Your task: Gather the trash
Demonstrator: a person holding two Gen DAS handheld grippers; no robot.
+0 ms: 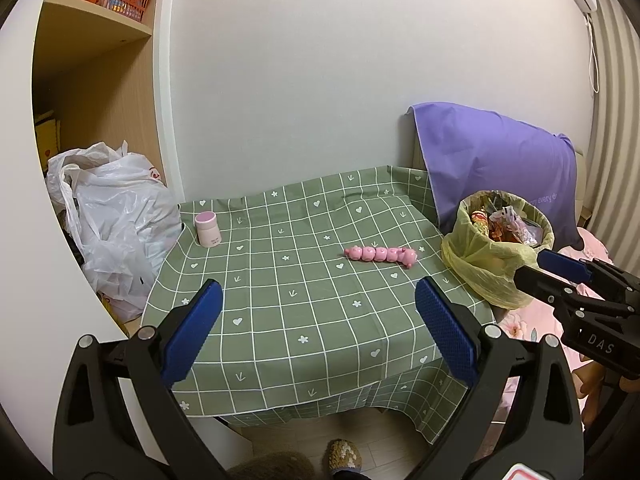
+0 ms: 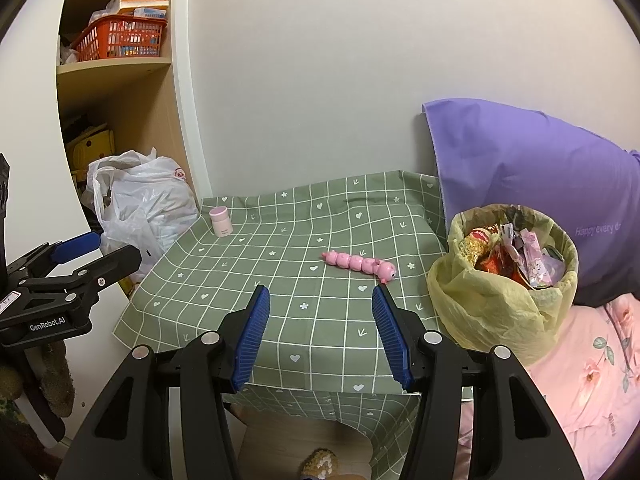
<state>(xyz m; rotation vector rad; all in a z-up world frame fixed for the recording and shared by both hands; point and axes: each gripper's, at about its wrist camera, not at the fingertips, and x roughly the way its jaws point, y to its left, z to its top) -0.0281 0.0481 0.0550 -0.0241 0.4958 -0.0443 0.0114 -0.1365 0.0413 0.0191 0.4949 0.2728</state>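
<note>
On the green checked tablecloth [image 2: 280, 280], from the left: a small pink jar [image 2: 221, 222] stands upright near the far-left corner; a pink caterpillar toy [image 2: 359, 263] lies mid-table, its long axis across the table, head toward the right. At the right edge stands the bin [image 2: 508, 280], yellow-lined and full of wrappers. The left gripper [image 1: 318, 312] and right gripper [image 2: 320, 320] both hover wide open, empty.
</note>
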